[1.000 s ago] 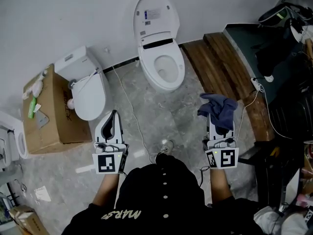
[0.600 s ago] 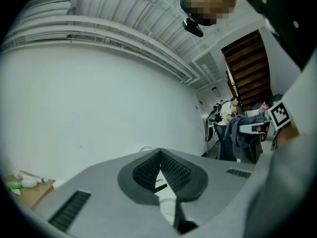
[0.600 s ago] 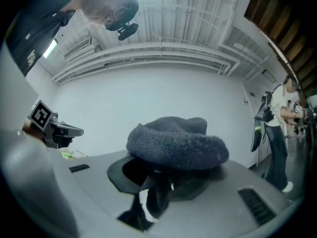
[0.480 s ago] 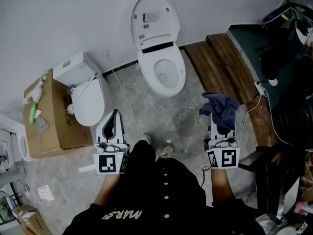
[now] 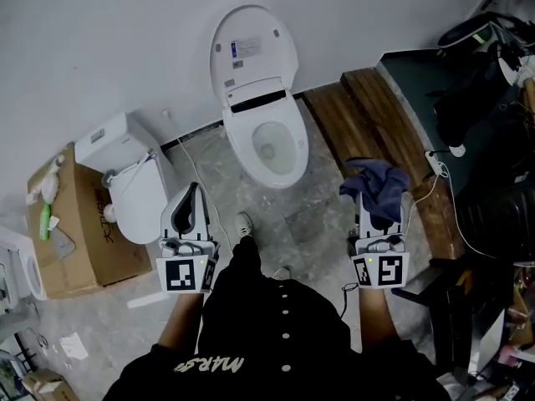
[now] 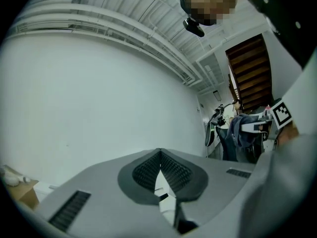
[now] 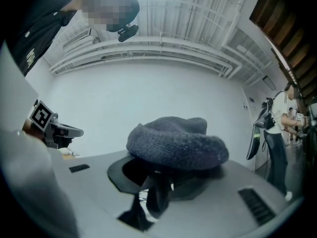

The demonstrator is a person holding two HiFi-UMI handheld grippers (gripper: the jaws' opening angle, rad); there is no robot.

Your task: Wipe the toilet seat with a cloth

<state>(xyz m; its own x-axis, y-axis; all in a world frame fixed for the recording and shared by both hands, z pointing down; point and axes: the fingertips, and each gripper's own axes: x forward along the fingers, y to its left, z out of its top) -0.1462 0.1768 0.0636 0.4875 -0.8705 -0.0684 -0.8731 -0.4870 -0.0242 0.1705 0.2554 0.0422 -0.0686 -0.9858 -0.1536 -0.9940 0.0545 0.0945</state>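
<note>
A white toilet (image 5: 292, 170) stands against the wall ahead, its lid (image 5: 251, 53) raised and the seat ring (image 5: 236, 144) down around the bowl. My right gripper (image 5: 374, 203) is held to the right of the bowl and nearer me, shut on a dark blue cloth (image 5: 376, 182) that bunches over its jaws. In the right gripper view the cloth (image 7: 176, 143) drapes over the right gripper (image 7: 158, 177). My left gripper (image 5: 194, 192) is shut with nothing in it, down and left of the bowl. The left gripper (image 6: 159, 155) faces a bare wall.
A second white toilet (image 5: 134, 195) and a cardboard box (image 5: 63, 224) stand at the left. Wooden planks (image 5: 368, 115) run along the right, with a cluttered dark table (image 5: 485, 98) beyond. A cable trails over the floor. The person's shoe (image 5: 242, 224) is in front of the bowl.
The person has stepped forward; a shoe now shows ahead and the toilet sits lower and more to the left in view. Both grippers keep their pose and the cloth stays held.
</note>
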